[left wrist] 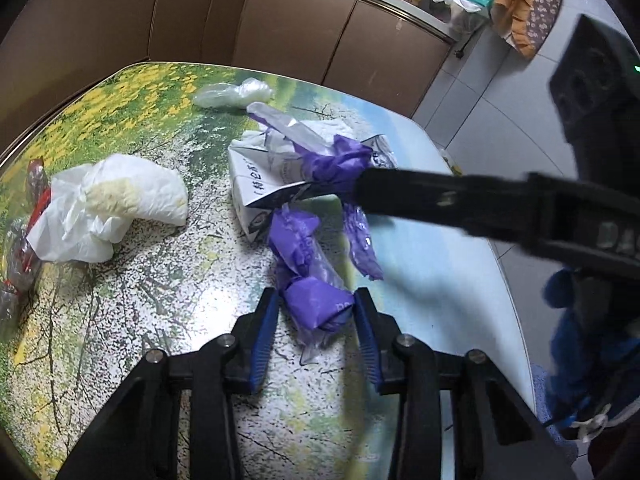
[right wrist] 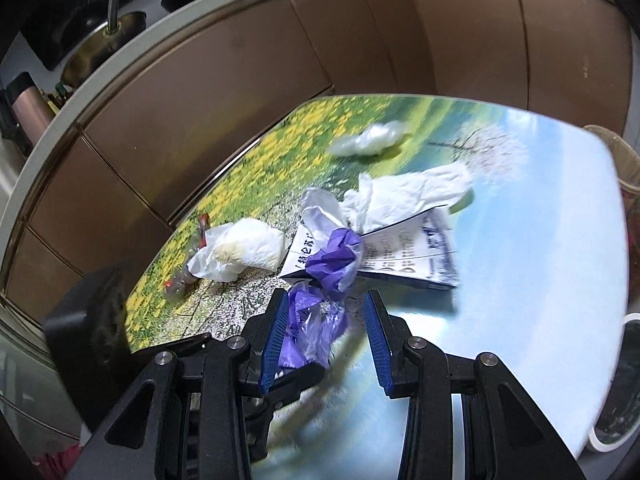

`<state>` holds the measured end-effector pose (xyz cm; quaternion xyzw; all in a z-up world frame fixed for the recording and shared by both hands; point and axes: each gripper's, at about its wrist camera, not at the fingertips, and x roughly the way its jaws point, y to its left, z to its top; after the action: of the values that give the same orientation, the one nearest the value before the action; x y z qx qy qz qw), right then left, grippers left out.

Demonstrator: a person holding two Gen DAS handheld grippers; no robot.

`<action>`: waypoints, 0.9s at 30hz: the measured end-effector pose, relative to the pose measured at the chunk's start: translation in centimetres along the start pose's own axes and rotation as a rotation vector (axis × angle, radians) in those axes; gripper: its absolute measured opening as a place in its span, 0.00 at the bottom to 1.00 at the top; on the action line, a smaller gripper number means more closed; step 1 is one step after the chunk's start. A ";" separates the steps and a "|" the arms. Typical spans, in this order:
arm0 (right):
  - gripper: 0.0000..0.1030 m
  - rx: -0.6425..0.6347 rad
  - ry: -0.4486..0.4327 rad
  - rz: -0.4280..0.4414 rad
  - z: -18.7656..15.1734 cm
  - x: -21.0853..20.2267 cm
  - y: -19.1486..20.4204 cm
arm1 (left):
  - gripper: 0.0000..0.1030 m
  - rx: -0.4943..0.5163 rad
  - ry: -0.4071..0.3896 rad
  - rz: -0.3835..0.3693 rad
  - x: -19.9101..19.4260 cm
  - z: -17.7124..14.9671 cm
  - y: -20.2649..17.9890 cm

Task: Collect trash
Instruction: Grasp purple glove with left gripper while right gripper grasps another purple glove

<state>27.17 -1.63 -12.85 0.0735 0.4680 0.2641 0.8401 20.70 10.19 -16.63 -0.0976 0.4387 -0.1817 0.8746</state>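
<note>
1. Purple plastic wrapper [left wrist: 320,308], crumpled, lies on the surface [left wrist: 140,300] between the left gripper [left wrist: 317,334] jaws. The blue pads sit against both its sides; whether they press it, cannot tell.
2. More purple wrapping, partly clear film, trails from it toward the white carton [left wrist: 256,184]. One bunch [right wrist: 332,260] rests on the carton's near edge.
3. Right gripper [right wrist: 326,340] jaws stand apart. The purple film [right wrist: 312,328] lies between them, close to the left pad and well clear of the right pad. The bunch on the carton is just beyond the tips.
4. In the left wrist view, the right gripper's dark finger [left wrist: 440,200] reaches in from the right, its tip at the carton's purple bunch.
5. Count on the surface: one carton, two white tissue wads [left wrist: 108,212] [right wrist: 404,196], one clear plastic bag [left wrist: 234,94], one red and clear wrapper [left wrist: 28,232] near the left edge.
6. Edges: the rounded near right edge [left wrist: 508,280] drops to tiled floor [left wrist: 500,92]. Brown cabinets [right wrist: 200,128] run close behind the far edge.
7. Open room: bare blue stretch of the surface at right [right wrist: 540,260].
</note>
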 end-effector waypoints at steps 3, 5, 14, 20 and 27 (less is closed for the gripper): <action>0.38 -0.004 0.020 -0.001 0.2 1.3 0.1 | 0.35 0.001 -0.005 -0.007 0.0 0.0 0.0; 0.38 0.000 0.029 0.003 0.3 1.9 0.0 | 0.34 -0.002 -0.008 -0.010 -0.1 -0.1 0.0; 0.16 -0.001 0.003 0.020 0.1 1.3 -0.3 | 0.33 -0.027 -0.018 -0.011 -1.1 -1.1 -0.5; 0.16 -0.014 -0.066 0.046 -0.2 -2.2 0.2 | 0.33 -0.040 -0.046 -0.006 -3.2 -1.5 -1.2; 0.16 0.005 -0.167 0.065 -1.9 -8.4 -1.0 | 0.33 -0.025 -0.085 0.026 -6.3 -1.7 -2.6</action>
<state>22.39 -7.00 -8.02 0.1127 0.3942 0.2831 0.8670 15.27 10.29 -12.19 -0.1104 0.4047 -0.1606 0.8934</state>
